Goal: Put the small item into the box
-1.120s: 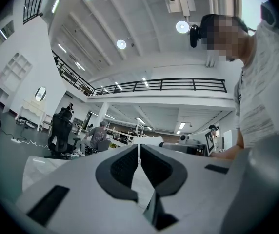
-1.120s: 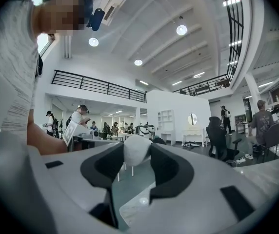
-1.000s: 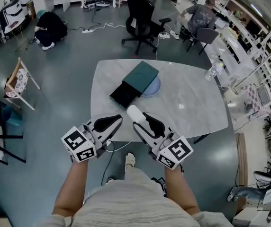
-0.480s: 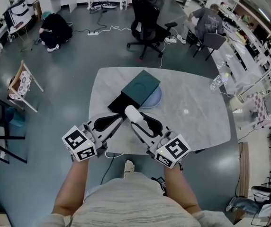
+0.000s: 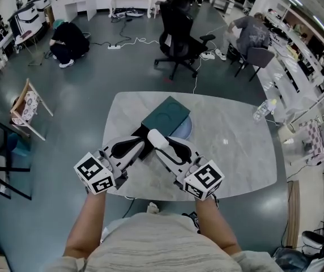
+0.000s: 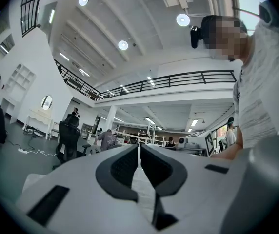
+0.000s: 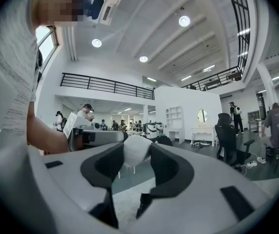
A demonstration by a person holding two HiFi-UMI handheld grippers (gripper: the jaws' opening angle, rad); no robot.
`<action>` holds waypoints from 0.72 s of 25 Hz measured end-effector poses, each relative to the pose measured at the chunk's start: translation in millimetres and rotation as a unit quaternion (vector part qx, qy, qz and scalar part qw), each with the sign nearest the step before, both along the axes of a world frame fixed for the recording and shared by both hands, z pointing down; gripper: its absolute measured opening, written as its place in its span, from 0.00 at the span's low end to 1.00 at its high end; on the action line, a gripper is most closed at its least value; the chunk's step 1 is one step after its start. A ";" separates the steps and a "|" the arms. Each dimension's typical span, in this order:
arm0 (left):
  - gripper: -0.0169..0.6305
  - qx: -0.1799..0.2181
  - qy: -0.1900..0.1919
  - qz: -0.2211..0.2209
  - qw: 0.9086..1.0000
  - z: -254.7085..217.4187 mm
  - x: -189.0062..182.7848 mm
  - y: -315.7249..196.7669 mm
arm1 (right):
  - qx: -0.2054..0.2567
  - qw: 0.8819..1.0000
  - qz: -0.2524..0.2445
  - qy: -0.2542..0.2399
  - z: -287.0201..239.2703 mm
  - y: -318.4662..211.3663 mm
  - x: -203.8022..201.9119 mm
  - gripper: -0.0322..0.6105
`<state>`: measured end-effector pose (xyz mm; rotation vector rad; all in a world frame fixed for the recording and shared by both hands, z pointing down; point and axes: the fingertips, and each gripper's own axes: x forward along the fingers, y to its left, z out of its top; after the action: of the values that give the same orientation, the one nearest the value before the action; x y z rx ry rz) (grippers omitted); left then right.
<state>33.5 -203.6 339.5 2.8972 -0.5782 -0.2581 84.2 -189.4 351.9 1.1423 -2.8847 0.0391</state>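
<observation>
Small item (image 7: 136, 149), white and rounded, pinched at the very tips of the right gripper (image 5: 158, 141) fingers, pressed on both sides. Held above the desk (image 5: 230, 152), just beside the dark near end of the green box (image 5: 166, 113). Left gripper (image 5: 141, 145) close alongside, fingers closed together, empty.

Head cam steep down; others level.
</observation>
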 end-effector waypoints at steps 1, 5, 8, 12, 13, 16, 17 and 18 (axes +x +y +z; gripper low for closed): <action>0.07 -0.001 0.000 -0.002 1.000 0.5 2.2 -3.7 | -0.003 1.000 -0.003 0.001 1.7 -3.9 1.9 0.34; 0.07 -0.004 0.005 -0.013 1.000 4.7 8.6 -16.6 | -0.013 1.000 -0.008 0.003 9.9 -15.8 8.5 0.34; 0.07 -0.005 0.016 -0.020 1.000 7.4 8.5 -22.7 | -0.019 1.000 -0.009 0.007 17.4 -23.1 10.6 0.34; 0.07 -0.005 0.030 -0.028 0.999 6.5 3.4 -30.5 | -0.021 1.000 -0.014 0.016 20.8 -30.7 6.3 0.34; 0.07 -0.004 0.030 -0.029 0.999 6.7 2.5 -32.1 | -0.023 0.999 -0.015 0.017 21.4 -32.2 5.2 0.34; 0.07 -0.001 0.028 -0.033 0.999 8.5 -4.0 -37.3 | -0.027 0.999 -0.013 0.021 25.2 -36.8 -0.7 0.34; 0.07 0.000 0.028 -0.034 0.999 9.2 -7.2 -39.7 | -0.029 0.999 -0.011 0.023 26.8 -38.8 -3.1 0.34; 0.07 -0.002 0.029 -0.035 0.999 10.2 -10.5 -42.3 | -0.032 0.999 -0.009 0.024 28.6 -40.7 -5.4 0.34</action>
<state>23.0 -245.9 349.7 2.8585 -0.6703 -0.3504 78.8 -230.1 380.5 1.0911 -2.8299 0.1017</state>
